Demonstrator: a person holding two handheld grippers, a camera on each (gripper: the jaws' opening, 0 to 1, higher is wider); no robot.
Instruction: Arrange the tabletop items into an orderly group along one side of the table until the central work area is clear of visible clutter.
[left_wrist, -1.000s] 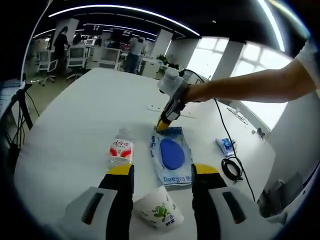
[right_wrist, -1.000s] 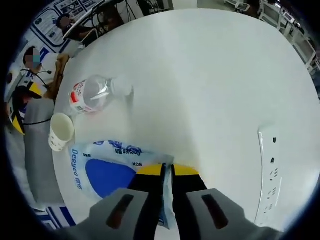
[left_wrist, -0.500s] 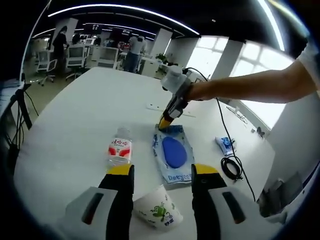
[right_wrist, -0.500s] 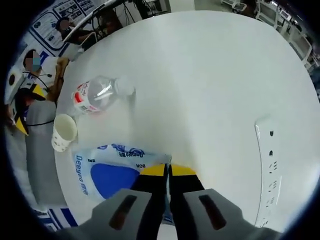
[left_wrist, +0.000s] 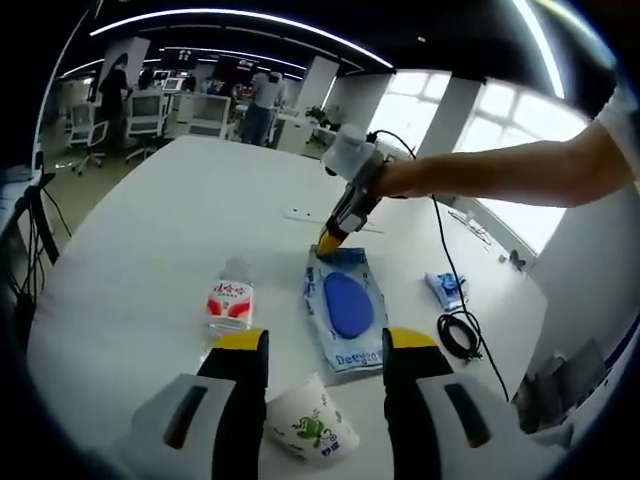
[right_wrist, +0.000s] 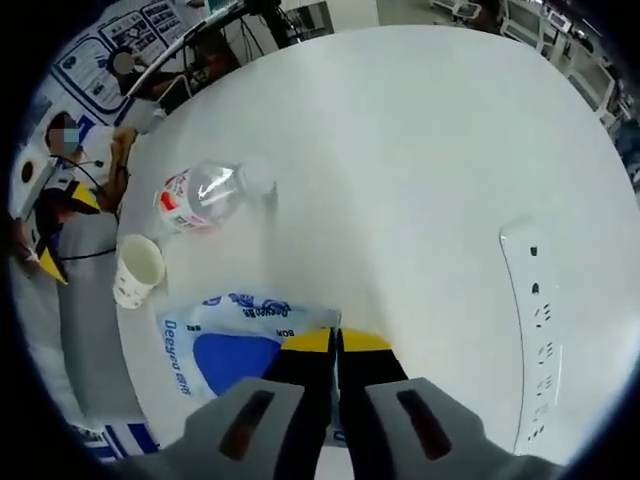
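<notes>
A blue and white wipes pack (left_wrist: 345, 312) lies flat on the white table (left_wrist: 150, 250). My right gripper (left_wrist: 327, 242) is shut on its far edge; in the right gripper view the pack (right_wrist: 225, 345) sits left of the closed jaws of my right gripper (right_wrist: 335, 342). A clear water bottle with a red label (left_wrist: 229, 300) lies on its side left of the pack, also the bottle (right_wrist: 205, 192). A paper cup (left_wrist: 308, 432) lies on its side between the open jaws of my left gripper (left_wrist: 315, 345), and shows as the cup (right_wrist: 137, 271) in the right gripper view.
A small blue packet (left_wrist: 444, 290) and a coiled black cable (left_wrist: 463, 335) lie at the right of the table. A white power strip (right_wrist: 535, 330) lies beyond the pack. Office chairs and people stand far behind the table.
The right gripper has dragged the wipes pack slightly away from the left gripper. The left view has drawn back a little, so bottle and cup sit slightly lower.
</notes>
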